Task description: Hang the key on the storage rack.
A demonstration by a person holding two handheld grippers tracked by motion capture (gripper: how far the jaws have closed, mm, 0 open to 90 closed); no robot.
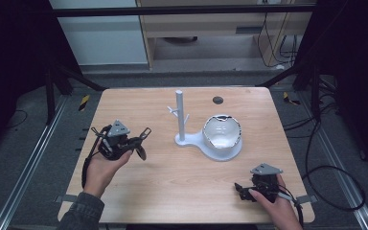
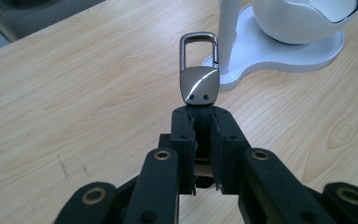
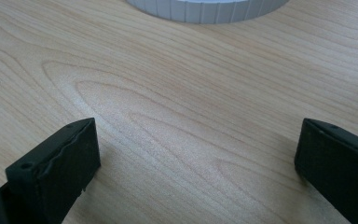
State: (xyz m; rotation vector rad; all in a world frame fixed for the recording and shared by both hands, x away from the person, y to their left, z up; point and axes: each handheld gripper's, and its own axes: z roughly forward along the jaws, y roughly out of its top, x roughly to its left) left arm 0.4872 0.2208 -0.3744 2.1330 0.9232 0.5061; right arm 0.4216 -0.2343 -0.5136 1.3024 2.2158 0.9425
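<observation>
Left gripper (image 2: 201, 122), left of centre over the table (image 1: 139, 100) — jaws pressed together on the dark strap end of a metal key clip (image 2: 198, 70). In the left gripper view the clip sticks straight out past the jaw tips: a polished plate with two small rivets, then an oblong carabiner loop beyond it. The loop's far end sits close to the edge of the white stand (image 2: 279, 53), though whether it touches cannot be told. In the high view the clip (image 1: 144, 132) points right, toward the stand, clear of the tabletop.

The white stand (image 1: 206, 143) sits right of table centre — an upright post with short pegs on a flat base, and a white bowl (image 1: 222, 132) on the wider right lobe of that base. The bowl's rim is dark-edged and uneven.

Right gripper (image 3: 196, 158), near right corner of the table, low to the wood. Jaws spread wide, nothing between them but bare wood grain. The ribbed rim of the stand's base lies at the far edge of the right gripper view, well apart from the jaw tips.

Small dark round spot (image 1: 217, 100) in the table's far side, behind the stand.
</observation>
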